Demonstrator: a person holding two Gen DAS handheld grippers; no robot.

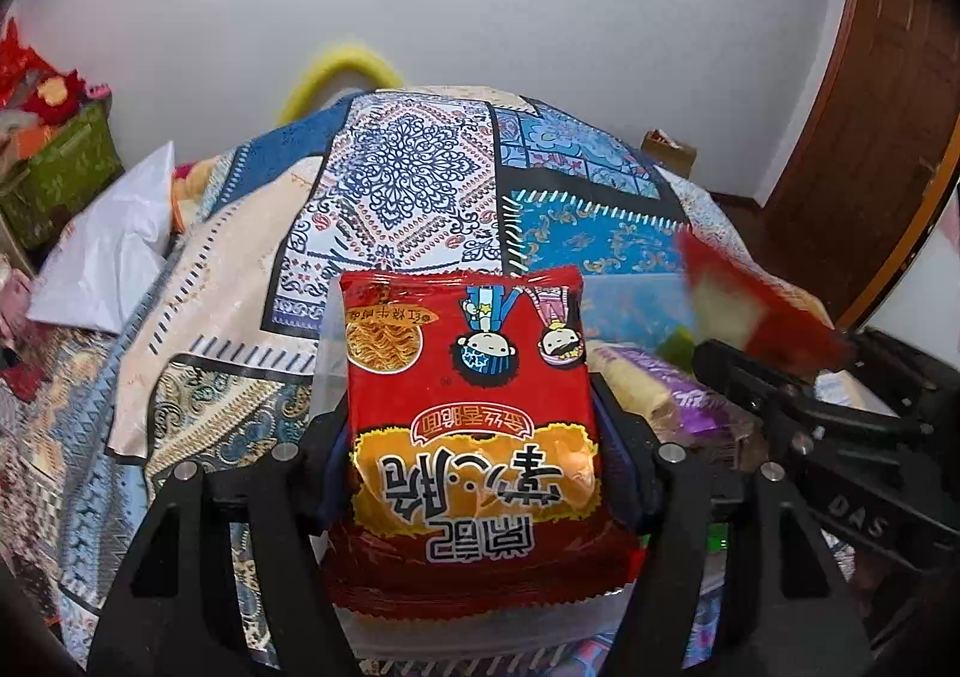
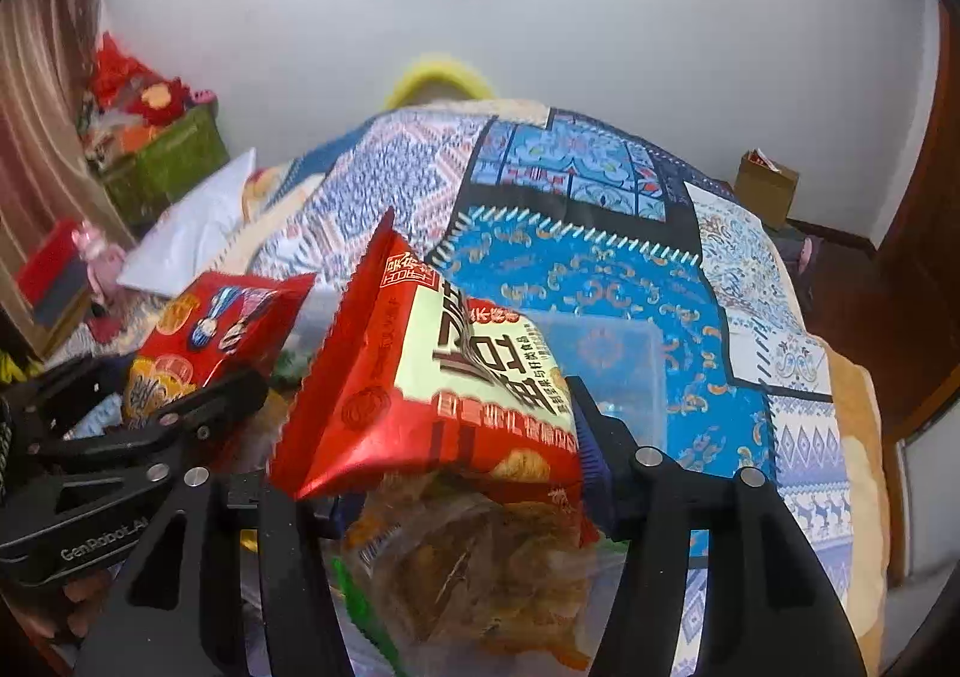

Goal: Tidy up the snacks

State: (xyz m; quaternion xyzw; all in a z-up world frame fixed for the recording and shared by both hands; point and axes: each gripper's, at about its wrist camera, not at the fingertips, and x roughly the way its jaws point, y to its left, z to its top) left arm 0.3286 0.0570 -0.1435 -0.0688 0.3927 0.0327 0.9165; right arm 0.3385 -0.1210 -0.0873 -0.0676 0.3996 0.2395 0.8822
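The left gripper [image 1: 474, 473] pinched a red instant-noodle packet [image 1: 474, 437] between its fingers, at lower centre of the left wrist view, above the patchwork bedspread [image 1: 408, 167]. The right gripper [image 2: 456, 467] clamped a red and cream snack bag [image 2: 444, 383] at lower centre of its view, over a clear plastic container [image 2: 606, 353] that seemed to rest on the bed. A clear bag of orange snacks [image 2: 480, 563] lay just below it. A purple packet [image 1: 672, 389] showed right of the noodles.

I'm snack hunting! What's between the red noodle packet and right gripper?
Left wrist view: a purple-and-cream snack packet lies between the red noodle packet and right gripper.
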